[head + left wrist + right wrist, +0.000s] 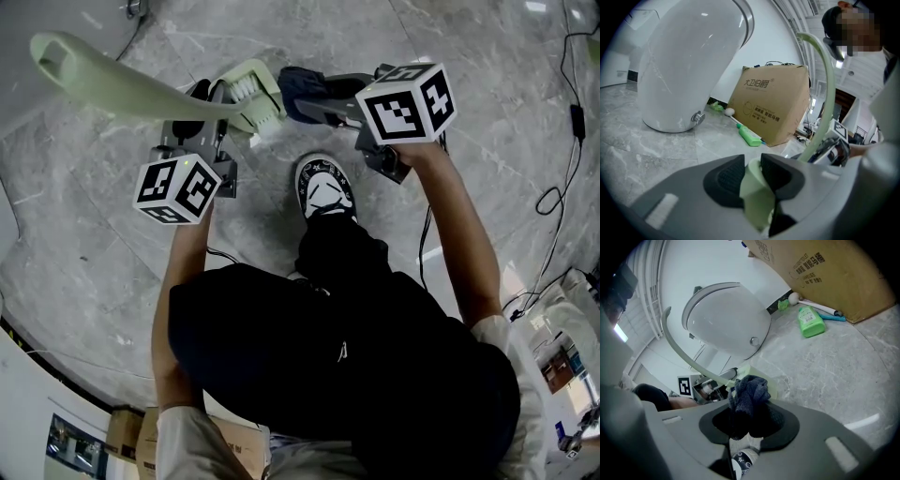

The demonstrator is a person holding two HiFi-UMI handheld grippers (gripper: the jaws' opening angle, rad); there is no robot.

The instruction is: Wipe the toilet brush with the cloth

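The toilet brush (112, 84) is pale green, with a long curved handle and white bristles at its head (253, 94). My left gripper (208, 105) is shut on the brush close to the head; in the left gripper view the green plastic (757, 187) sits pinched between the jaws of the left gripper (753, 171). My right gripper (323, 105) is shut on a dark blue cloth (300, 89), which touches the right side of the brush head. In the right gripper view the cloth (747, 392) bulges out of the right gripper (749, 416) against the brush head (752, 373).
A white toilet (689, 61) stands on the marble floor, with a cardboard box (771, 105) and a green bottle (750, 136) beside it. The person's shoe (323, 187) is just below the grippers. Cables (562, 141) run along the floor at right.
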